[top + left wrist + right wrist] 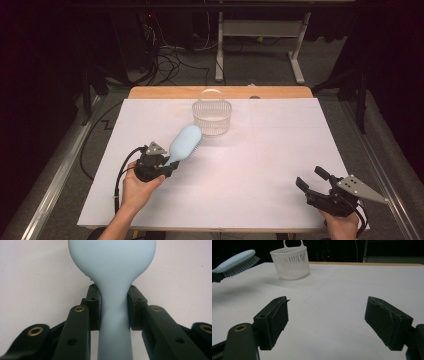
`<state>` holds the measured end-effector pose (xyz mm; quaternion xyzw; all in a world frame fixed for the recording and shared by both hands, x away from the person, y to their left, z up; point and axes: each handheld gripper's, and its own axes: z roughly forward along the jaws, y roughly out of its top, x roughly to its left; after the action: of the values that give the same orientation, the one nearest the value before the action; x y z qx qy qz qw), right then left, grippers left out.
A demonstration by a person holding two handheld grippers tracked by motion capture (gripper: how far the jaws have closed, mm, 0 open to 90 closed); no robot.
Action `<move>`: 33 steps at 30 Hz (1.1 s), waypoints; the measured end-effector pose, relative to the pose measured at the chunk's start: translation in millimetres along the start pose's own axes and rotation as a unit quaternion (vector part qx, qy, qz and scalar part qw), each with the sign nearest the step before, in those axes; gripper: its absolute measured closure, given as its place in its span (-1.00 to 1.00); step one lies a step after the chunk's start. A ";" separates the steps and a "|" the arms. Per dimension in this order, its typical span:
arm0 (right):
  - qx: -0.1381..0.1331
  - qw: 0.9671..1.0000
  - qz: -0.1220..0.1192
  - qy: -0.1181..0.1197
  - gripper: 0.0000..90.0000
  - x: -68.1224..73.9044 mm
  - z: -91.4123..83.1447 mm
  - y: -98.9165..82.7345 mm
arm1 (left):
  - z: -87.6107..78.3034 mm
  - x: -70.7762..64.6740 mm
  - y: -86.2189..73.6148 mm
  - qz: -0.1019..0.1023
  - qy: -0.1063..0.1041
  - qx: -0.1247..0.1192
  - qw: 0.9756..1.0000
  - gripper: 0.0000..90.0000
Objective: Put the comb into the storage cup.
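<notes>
Pale blue plastic brush [184, 142], bristles down, lies slantwise in the high view, its head aimed toward one o'clock at the basket [212, 118]. Left gripper [167, 162] clamps the handle end; the brush head is just short of the basket, apart from it. Basket is white, slatted, with a hoop handle, standing upright on the white table cover [260, 150] at about twelve o'clock from table centre. A hand [137, 187] comes in from six o'clock, wrapped round the gripper body, cable looping off at nine o'clock. Right gripper [312, 179] rests at about four o'clock on the sheet, well apart from brush and basket, jaws apart, nothing between them.

Left gripper view: brush [113, 290] handle runs straight up from six o'clock between the two black jaws, widening into the rounded back of the head at twelve o'clock. Both pads [93, 307] press the narrow neck of the handle, one on each side. White sheet [37, 277] behind.

Right gripper view: jaws spread wide, at seven and four o'clock, bare white sheet [332, 310] between them. Basket [290, 262] stands upright at eleven o'clock, far side of the table. Brush [237, 261] at ten o'clock, held clear above the sheet, bristles facing down, a faint shadow under it; the holding gripper is cut by the frame edge.
</notes>
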<state>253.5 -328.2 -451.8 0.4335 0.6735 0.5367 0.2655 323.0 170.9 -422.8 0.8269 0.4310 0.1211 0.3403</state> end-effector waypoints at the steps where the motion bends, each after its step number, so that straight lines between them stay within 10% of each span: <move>1: -0.003 1.000 0.002 0.002 -0.56 0.8 -0.7 0.6 | -0.2 -1.2 0.0 0.003 0.000 0.000 1.000 0.53; 33: -0.007 0.999 -0.014 0.051 -0.59 28.6 15.5 7.4 | 0.3 -38.2 4.7 0.046 -0.025 -0.020 0.998 0.53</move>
<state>254.7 -295.3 -446.0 0.3945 0.6885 0.5586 0.2413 303.2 138.6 -416.3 0.8415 0.3817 0.1244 0.3615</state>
